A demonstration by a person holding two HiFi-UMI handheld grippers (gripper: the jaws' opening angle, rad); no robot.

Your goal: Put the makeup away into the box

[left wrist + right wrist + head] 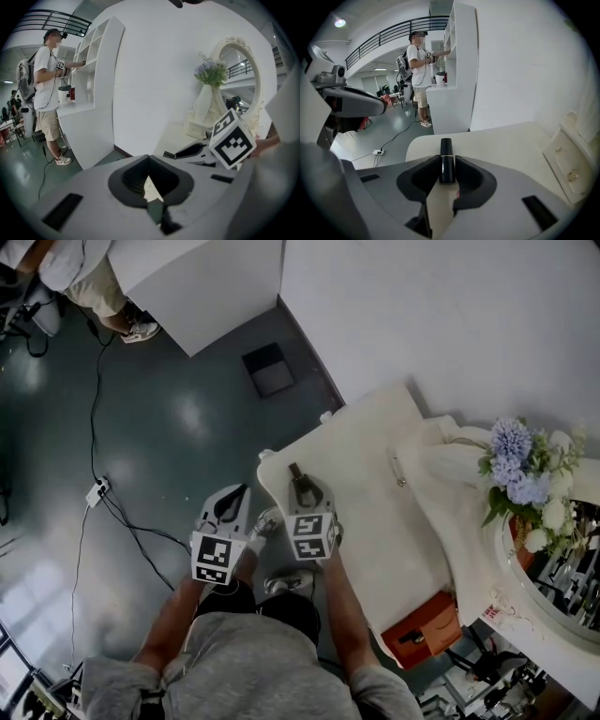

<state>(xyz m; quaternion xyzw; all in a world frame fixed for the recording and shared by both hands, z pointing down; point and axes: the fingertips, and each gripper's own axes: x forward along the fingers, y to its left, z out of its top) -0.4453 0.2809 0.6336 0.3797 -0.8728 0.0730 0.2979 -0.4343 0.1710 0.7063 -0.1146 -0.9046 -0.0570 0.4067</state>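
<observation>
Black with a thin gold band, the lipstick [446, 146] sits clamped between the two dark pads of the right tool [446, 162], its capped end poking forward past the fingertips. In the head view this tool [300, 486] hangs over the near left part of the cream worktop [370, 493], so the lipstick [294, 471] is above the surface rather than lying on it; whether it touches the top I cannot tell. The left tool [234, 502] is just beside it, off the worktop's edge and over the grey-green floor [141, 427]. Its own view shows the left tool [151, 182] with its jaws drawn together and nothing between them. Along the far right of the worktop stand a bunch of lilac and white flowers [525, 474] and an ornate round mirror [525, 601]. An orange box [422, 629] shows at the near right edge, on or below the top I cannot say. Across the room a person [419, 70] stands at a white shelf unit [459, 61].
</observation>
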